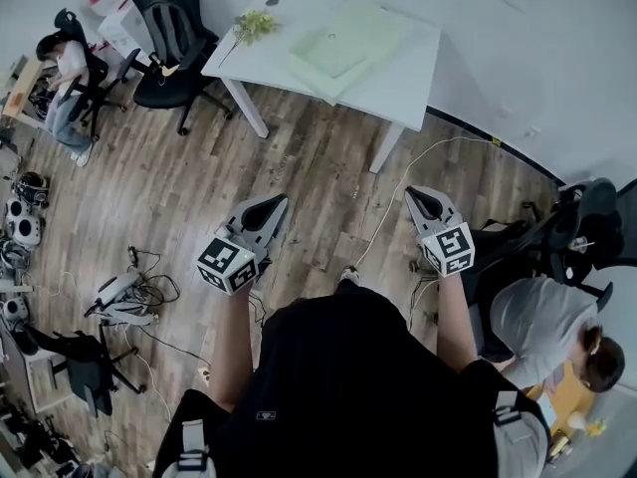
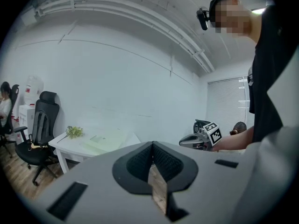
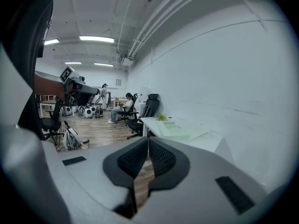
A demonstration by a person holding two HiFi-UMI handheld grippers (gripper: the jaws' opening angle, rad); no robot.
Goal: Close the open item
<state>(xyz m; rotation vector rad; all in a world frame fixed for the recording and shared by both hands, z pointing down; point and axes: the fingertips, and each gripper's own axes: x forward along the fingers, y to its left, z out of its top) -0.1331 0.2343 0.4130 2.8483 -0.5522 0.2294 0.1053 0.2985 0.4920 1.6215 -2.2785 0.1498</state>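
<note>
The left gripper [image 1: 278,202] sits left of centre in the head view, held out over the wooden floor [image 1: 318,157]. Its own view shows the two dark pads pressed together with nothing between them. The right gripper [image 1: 414,194], right of centre, is likewise closed and empty, its pads meeting along a thin line in its own view. Both point toward the top of the frame, where a white surface [image 1: 398,83] stands against the wall, well apart from either gripper. The pale green item [image 1: 348,40] lies flat on that surface, near its middle. It is spread out as a large sheet with a smaller panel over its lower-left part; what kind of thing it is cannot be made out. A small green sprig [image 1: 256,24] rests at the surface's left end, apart from the item. A black office chair [image 1: 167,23] stands just left of the surface. A white cable [image 1: 386,219] runs down across the floor between the two grippers. One seated person [image 1: 65,73] is at the upper left of the frame, and another person [image 1: 552,322] is at the lower right.
</note>
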